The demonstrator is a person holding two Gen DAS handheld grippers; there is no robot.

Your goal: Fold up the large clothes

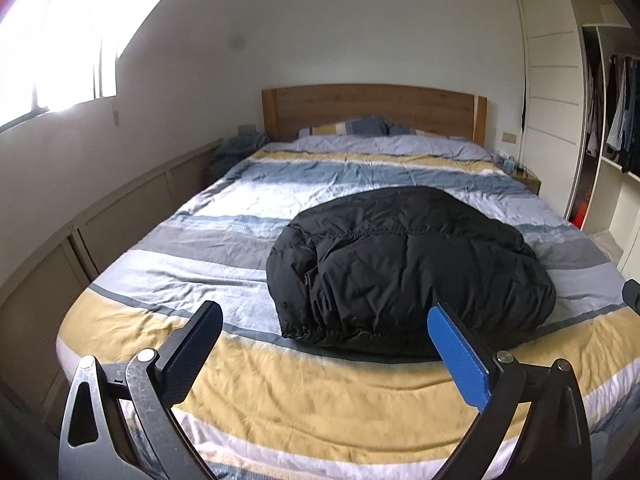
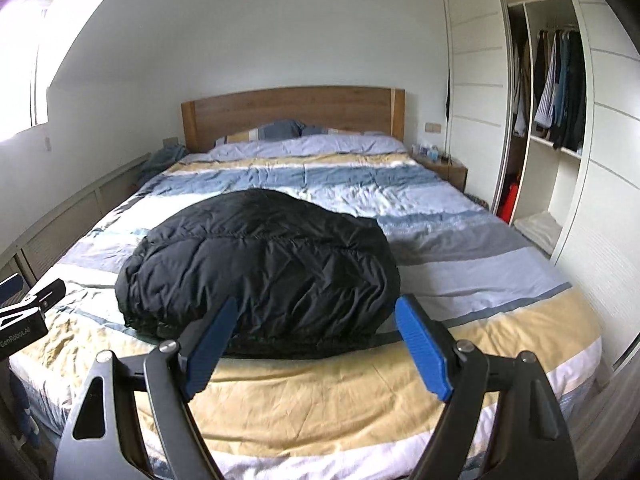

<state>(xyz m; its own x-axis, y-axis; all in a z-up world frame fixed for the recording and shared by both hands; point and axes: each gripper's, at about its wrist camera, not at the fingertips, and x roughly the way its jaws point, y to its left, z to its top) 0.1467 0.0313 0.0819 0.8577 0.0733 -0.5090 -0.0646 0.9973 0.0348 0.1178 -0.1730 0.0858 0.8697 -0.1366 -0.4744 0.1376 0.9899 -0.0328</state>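
A black puffy jacket [image 1: 408, 268] lies folded into a rounded bundle on the striped bed cover [image 1: 192, 248], near the foot of the bed. It also shows in the right wrist view [image 2: 260, 268]. My left gripper [image 1: 326, 320] is open and empty, held above the foot of the bed, short of the jacket's near left edge. My right gripper [image 2: 316, 316] is open and empty, just in front of the jacket's near edge. The left gripper shows at the left edge of the right wrist view [image 2: 30, 300].
The bed has a wooden headboard [image 1: 372, 110] and pillows [image 1: 352, 126] at the far end. A low panelled ledge [image 1: 100, 220] runs along the left wall. An open wardrobe [image 2: 556, 92] with hanging clothes stands on the right, by a nightstand [image 2: 444, 164].
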